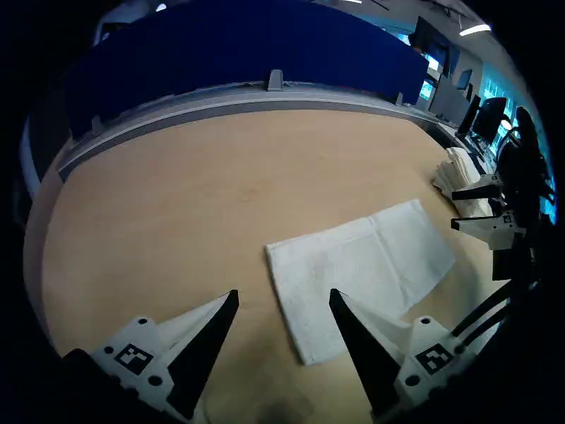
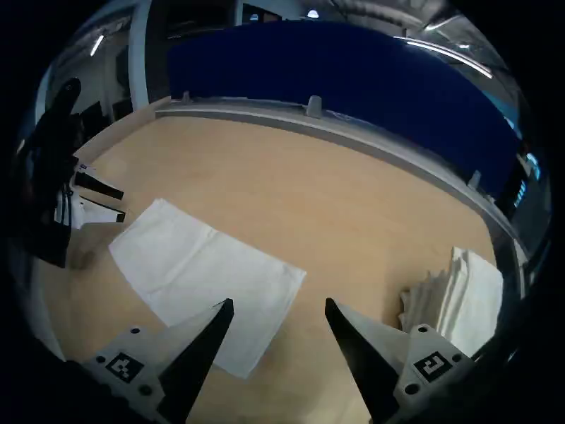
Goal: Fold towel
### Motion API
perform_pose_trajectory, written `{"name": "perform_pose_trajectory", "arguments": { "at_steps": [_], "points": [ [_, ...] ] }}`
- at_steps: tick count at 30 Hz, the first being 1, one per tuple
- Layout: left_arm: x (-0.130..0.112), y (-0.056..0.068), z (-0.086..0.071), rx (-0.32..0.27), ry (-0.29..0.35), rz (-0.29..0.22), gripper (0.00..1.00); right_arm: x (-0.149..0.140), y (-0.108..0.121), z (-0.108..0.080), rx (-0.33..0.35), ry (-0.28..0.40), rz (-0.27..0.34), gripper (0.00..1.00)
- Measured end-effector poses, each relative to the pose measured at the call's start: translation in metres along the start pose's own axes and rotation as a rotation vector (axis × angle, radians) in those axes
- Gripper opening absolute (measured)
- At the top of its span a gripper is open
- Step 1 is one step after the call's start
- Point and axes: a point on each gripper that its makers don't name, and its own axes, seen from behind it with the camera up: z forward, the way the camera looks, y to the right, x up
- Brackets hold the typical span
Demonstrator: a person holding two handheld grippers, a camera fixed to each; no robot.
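white towel (image 1: 360,272) flat on bench (image 1: 212,177) | left gripper (image 1: 282,290) fingers apart, empty | right gripper (image 2: 278,300) fingers apart, empty | towel pile (image 2: 459,297) well apart

flat towel (image 1: 360,268): 1 | towel pile (image 2: 459,297): 1 | grippers (image 1: 284,300) (image 2: 279,307): 2 | table (image 1: 212,184): 1

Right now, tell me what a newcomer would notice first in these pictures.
A white towel lies flat on the wooden table, with the open left gripper and open right gripper poised near it. A pile of white towels sits near the table's edge, and a dark blue partition lines the far side.
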Motion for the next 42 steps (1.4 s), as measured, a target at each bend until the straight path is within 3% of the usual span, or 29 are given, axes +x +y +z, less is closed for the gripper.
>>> {"name": "perform_pose_trajectory", "arguments": {
  "at_steps": [14,30,42],
  "points": [
    [-0.005,-0.001,-0.011,0.005,0.004,0.002,0.96,-0.012,-0.004,-0.008,-0.002,-0.005,0.006,1.00],
    [-0.059,-0.003,-0.038,0.017,-0.049,-0.022,0.96,-0.064,-0.013,-0.022,0.008,-0.070,0.011,1.00],
    [-0.074,0.002,-0.050,0.020,-0.055,-0.033,0.95,-0.081,-0.027,-0.022,0.041,-0.093,-0.006,0.98]
  ]
}}
